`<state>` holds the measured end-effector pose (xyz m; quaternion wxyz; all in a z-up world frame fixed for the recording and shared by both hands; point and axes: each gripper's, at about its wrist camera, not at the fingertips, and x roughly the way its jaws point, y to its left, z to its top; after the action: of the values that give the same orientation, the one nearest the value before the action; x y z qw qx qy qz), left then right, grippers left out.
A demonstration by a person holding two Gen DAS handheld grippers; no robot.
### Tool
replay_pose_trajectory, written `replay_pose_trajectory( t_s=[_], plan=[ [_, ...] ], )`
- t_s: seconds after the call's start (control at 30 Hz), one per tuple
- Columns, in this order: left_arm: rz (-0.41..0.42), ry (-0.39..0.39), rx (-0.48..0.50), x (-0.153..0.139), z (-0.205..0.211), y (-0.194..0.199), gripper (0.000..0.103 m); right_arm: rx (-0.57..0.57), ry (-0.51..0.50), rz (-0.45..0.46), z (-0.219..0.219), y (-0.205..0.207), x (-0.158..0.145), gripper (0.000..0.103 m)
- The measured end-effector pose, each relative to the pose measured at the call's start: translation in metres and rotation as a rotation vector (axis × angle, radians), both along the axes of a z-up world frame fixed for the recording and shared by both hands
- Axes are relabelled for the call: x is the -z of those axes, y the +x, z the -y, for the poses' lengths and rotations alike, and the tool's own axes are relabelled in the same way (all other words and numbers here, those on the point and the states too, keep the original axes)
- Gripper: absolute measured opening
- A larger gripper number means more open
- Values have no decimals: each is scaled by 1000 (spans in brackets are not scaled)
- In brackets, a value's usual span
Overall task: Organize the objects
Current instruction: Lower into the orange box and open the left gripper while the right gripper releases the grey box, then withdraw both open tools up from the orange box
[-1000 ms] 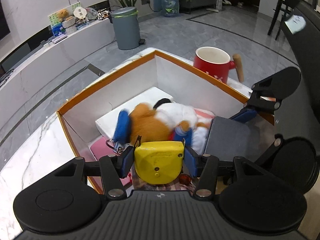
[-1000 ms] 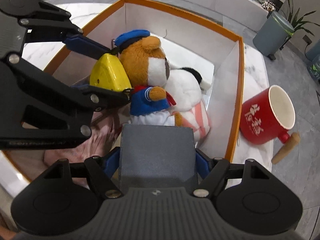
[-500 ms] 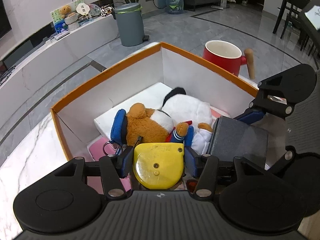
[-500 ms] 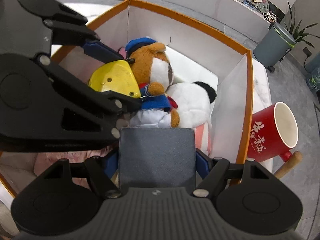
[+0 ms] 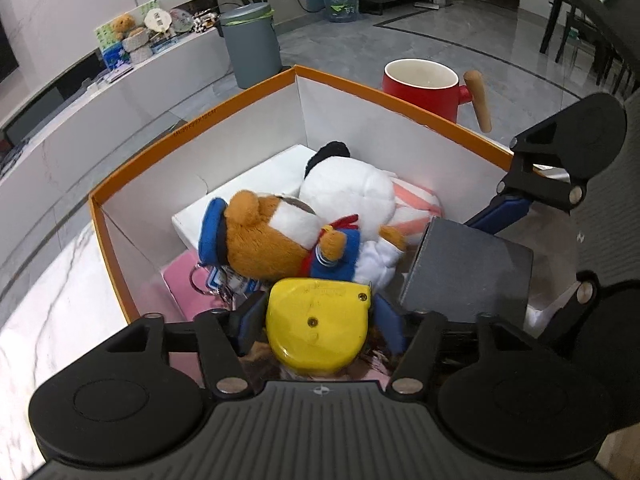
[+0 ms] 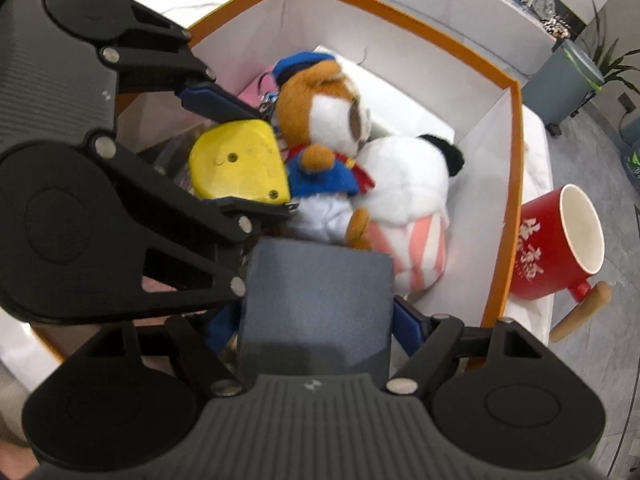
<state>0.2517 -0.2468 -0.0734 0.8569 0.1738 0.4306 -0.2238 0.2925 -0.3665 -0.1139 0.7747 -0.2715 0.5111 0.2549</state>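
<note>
An orange-rimmed white box [image 5: 200, 128] [image 6: 400, 12] holds a brown plush bear in a blue cap [image 5: 272, 240] [image 6: 320, 108] and a white plush [image 5: 348, 188] [image 6: 404, 184]. My left gripper [image 5: 320, 320] [image 6: 264, 160] reaches into the box's near end. A yellow tape measure [image 5: 320, 320] [image 6: 240, 164] sits between its blue fingers. The jaws are opening and small gaps show beside the case. To its right, my right gripper [image 6: 316, 320] straddles a dark grey box [image 6: 316, 300] [image 5: 468, 272]. Its jaws are opening too, with the pads standing off the sides.
A red mug with a wooden handle [image 5: 420, 88] [image 6: 560, 248] stands outside the box's far wall on the marble table [image 5: 52, 300]. A pink item [image 5: 180, 280], a keyring [image 5: 208, 280] and a flat white box [image 5: 248, 196] lie under the plush toys. A grey bin [image 5: 252, 44] stands on the floor.
Both pairs of jaws have spread wider around the tape measure and the grey box. The left gripper has sunk slightly into the box. The plush toys lie as before.
</note>
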Motion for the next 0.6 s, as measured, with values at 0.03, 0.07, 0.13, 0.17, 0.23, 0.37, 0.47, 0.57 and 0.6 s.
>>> replay_pose_trajectory(
  t_s=[0.03, 0.07, 0.13, 0.17, 0.23, 0.37, 0.47, 0.57, 0.6],
  plan=[
    [-5, -11, -12, -1, -1, -2, 77, -4, -7, -2, 0, -3, 0, 85],
    [-1, -15, -25, -2, -1, -4, 77, 11, -8, 2, 1, -3, -1, 85],
    [8, -31, -43, -6, -2, -8, 78, 29, -15, 3, 2, -5, -3, 85],
    [14, -46, -55, -9, -4, -10, 80, 37, -12, 4, 3, -6, -5, 85],
    [36, -81, -88, -17, -9, -15, 89, 48, -1, 17, 7, -9, -9, 88],
    [32, -184, -127, -29, -18, -23, 91, 81, 38, 46, 16, -18, -20, 90],
    [37, -205, -122, -37, -18, -28, 92, 78, 60, 71, 19, -29, -27, 93],
    [38, -226, -133, -43, -15, -34, 92, 50, 71, 131, 17, -39, -35, 93],
    [44, -230, -135, -45, -14, -37, 92, 37, 74, 159, 17, -44, -37, 94]
  ],
)
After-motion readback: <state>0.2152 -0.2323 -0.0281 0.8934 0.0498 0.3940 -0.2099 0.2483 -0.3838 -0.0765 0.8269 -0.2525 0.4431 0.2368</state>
